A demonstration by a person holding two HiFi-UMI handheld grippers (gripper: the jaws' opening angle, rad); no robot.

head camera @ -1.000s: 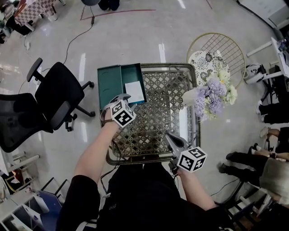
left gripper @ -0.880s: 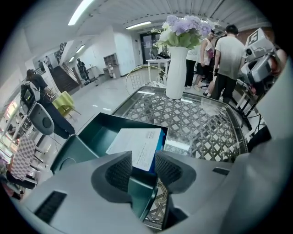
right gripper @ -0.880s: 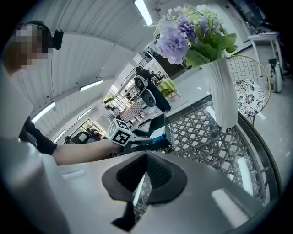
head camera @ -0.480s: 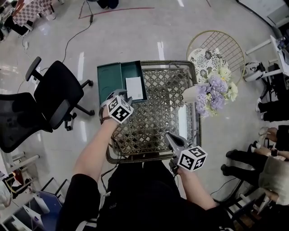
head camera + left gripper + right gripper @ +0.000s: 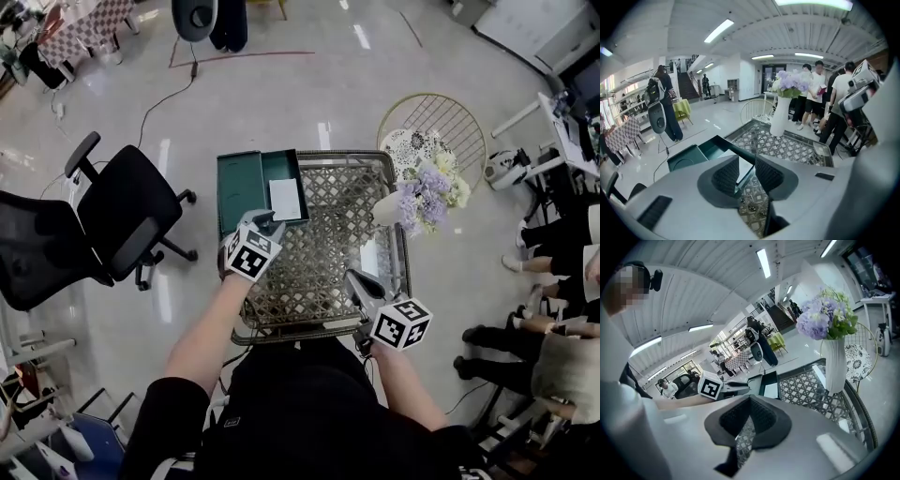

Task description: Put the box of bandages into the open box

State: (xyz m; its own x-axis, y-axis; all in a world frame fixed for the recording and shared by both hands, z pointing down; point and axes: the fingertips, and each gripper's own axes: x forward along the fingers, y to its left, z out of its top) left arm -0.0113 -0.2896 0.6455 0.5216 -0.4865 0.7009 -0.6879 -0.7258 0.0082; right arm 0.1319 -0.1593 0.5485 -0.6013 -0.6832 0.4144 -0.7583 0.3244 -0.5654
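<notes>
The teal open box (image 5: 239, 183) lies at the table's far left corner, lid folded out to the left. The white box of bandages (image 5: 284, 198) lies inside its right half. My left gripper (image 5: 267, 220) hovers just at the near edge of that box. Its jaws are closing with a gap still between them and nothing in them. In the left gripper view the white box of bandages (image 5: 746, 168) and the teal open box (image 5: 693, 157) show past the left gripper (image 5: 746, 174). My right gripper (image 5: 354, 279) rests shut and empty over the table's near right part.
The lattice-topped table (image 5: 319, 262) has a white vase of purple flowers (image 5: 422, 192) at its far right. A round wire stool (image 5: 441, 122) stands beyond that. Two black office chairs (image 5: 112, 220) sit to the left, and people stand at the right.
My left gripper has drawn back a little toward me from over the teal box to its near edge. The right gripper has barely moved. The head view has shifted.
</notes>
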